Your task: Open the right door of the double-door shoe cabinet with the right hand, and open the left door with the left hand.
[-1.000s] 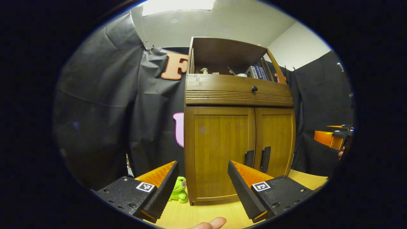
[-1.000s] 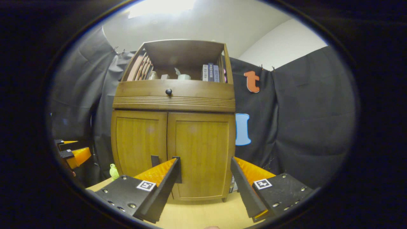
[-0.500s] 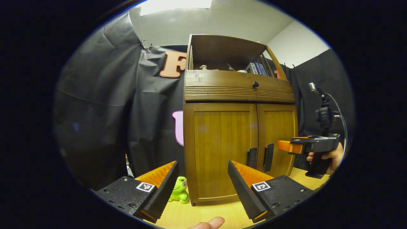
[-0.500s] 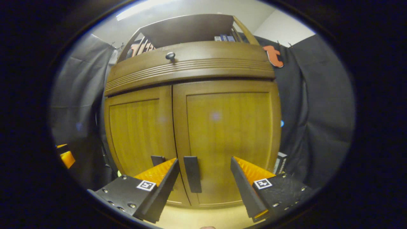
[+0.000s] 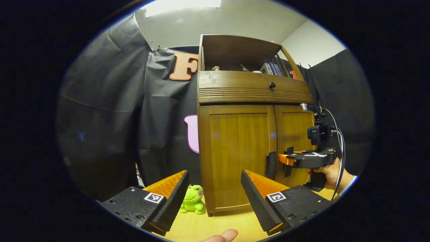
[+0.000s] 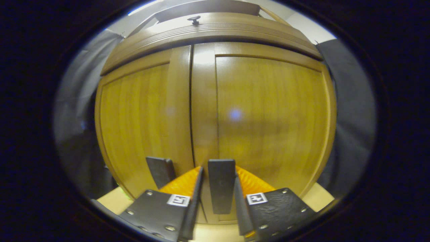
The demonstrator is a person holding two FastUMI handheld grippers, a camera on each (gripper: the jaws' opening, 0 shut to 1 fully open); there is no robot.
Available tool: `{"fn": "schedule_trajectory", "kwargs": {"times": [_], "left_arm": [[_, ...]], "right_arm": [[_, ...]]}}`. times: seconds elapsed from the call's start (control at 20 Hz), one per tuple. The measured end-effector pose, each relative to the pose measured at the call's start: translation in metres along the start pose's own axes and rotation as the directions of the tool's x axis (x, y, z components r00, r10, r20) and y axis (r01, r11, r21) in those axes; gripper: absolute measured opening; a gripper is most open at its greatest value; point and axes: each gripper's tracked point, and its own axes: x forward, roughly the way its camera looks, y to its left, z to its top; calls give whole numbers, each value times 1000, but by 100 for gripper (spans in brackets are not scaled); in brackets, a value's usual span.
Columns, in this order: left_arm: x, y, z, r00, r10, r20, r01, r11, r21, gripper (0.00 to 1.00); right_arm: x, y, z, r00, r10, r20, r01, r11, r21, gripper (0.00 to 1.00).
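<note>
The wooden shoe cabinet [image 5: 252, 94] stands with both doors closed. Its left door [image 5: 240, 151] and dark left handle [image 5: 270, 164] are ahead of my left gripper [image 5: 214, 172], which hangs open and empty some way back from the cabinet. In the right gripper view the right door [image 6: 268, 111] is very close. My right gripper [image 6: 218, 168] has closed in on the dark right handle [image 6: 220, 188], one finger on each side. The left handle [image 6: 160, 171] sits just beside it. From the left gripper view, the right gripper [image 5: 285, 158] is at the right door's handle, held by a hand [image 5: 331, 171].
A green plush frog [image 5: 193, 203] sits on the pale wooden floor [image 5: 218, 225] at the cabinet's left front corner. Above the doors is a drawer with a dark knob [image 5: 272, 85], and books [image 5: 272, 69] on the open shelf. A thumb [image 5: 221, 235] shows at the bottom edge.
The right gripper moved in to the cabinet and narrowed its fingers around the right door's handle. The left gripper barely moved and stays open.
</note>
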Motion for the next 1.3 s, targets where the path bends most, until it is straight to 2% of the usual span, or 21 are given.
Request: {"fn": "schedule_trajectory", "kwargs": {"times": [0.1, 0.15, 0.2, 0.25, 0.4, 0.6, 0.65, 1.15, 1.2, 1.3], "left_arm": [[1, 1, -2, 1000, 2, -6, -2, 1000, -2, 96], [1, 2, -3, 1000, 1, -10, -1, 1000, -8, 96], [1, 2, -3, 1000, 1, -11, -1, 1000, -11, 95], [0, 3, -4, 1000, 5, -13, -5, 1000, -9, 95], [0, 3, -5, 1000, 9, -23, -9, 1000, -15, 96], [-2, 3, -3, 1000, 18, -26, -19, 1000, -24, 95], [-3, 2, -3, 1000, 18, -25, -19, 999, -28, 95], [-20, -20, 14, 1000, 4, 11, -4, 999, -35, 95], [-21, -21, 16, 1000, 3, 14, -3, 999, -38, 96], [-21, -23, 19, 1000, 7, 18, -6, 999, -43, 96]], "right_arm": [[-1, -5, -6, 999, 40, -9, -40, 999, -12, 25], [-1, -4, -2, 999, 53, -4, -52, 998, 23, 29], [-6, -5, -2, 998, 64, -6, -64, 997, 38, 28], [-7, -7, -2, 998, 63, -10, -63, 998, 27, 20], [-9, -6, 1, 998, 57, -4, -57, 998, 6, 20], [-20, -6, 6, 995, 97, -2, -97, 995, 21, 16], [-23, -6, 6, 995, 99, -1, -99, 995, 23, 20], [-80, -27, -10, 988, 157, -9, -156, 987, 29, 20], [-82, -28, -11, 987, 163, -13, -163, 986, 30, 24], [-92, -33, -12, 985, 174, -13, -173, 984, 38, 20]]}}
